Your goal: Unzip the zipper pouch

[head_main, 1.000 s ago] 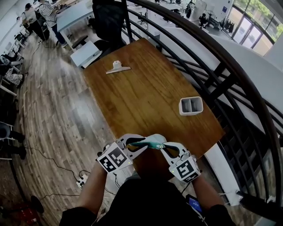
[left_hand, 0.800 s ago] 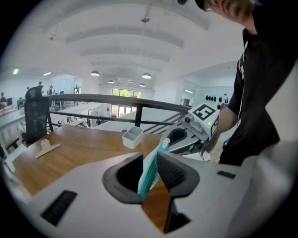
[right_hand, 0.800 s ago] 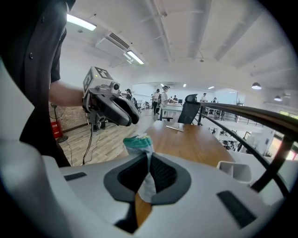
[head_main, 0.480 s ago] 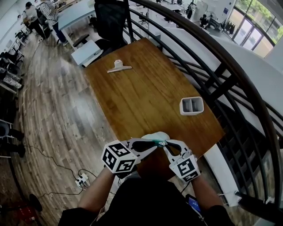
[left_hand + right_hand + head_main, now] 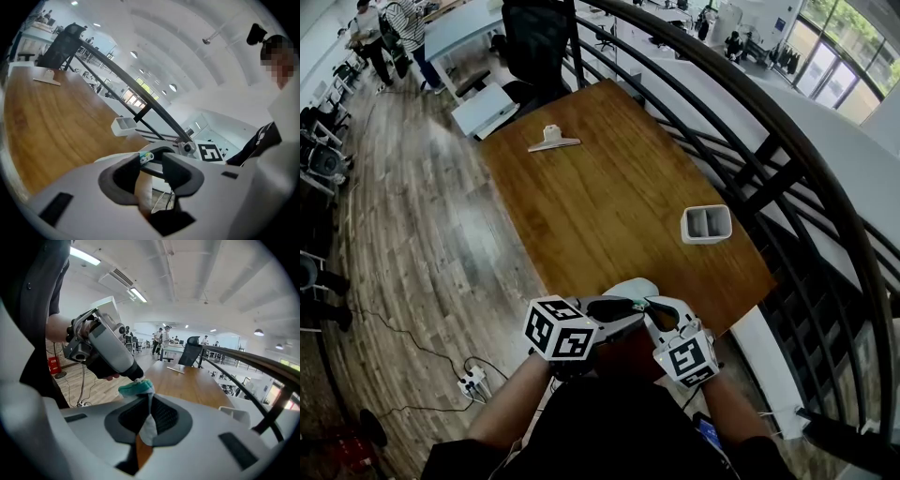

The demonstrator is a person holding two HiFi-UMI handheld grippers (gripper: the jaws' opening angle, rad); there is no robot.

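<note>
The zipper pouch (image 5: 146, 423), white with a teal edge (image 5: 136, 388), hangs over the table's near edge, mostly hidden in the head view. My right gripper (image 5: 147, 401) is shut on its fabric. My left gripper (image 5: 152, 159) meets it tip to tip (image 5: 633, 305), rolled so its marker cube faces up. Its jaws have just been opening and now stand apart. The small zipper pull (image 5: 146, 157) sits at their tips with no pad pressing on it. In the right gripper view the left gripper's tip (image 5: 136, 375) touches the teal end.
On the wooden table (image 5: 600, 197) stand a white two-compartment holder (image 5: 705, 224) at the right and a white clip (image 5: 551, 139) at the far end. A black railing (image 5: 750, 122) curves along the right side. A dark chair (image 5: 530, 42) stands beyond the table.
The left gripper has rolled, turning its marker cube upward, and shifted slightly right and up. Its jaws have spread. The right gripper has kept still on the pouch.
</note>
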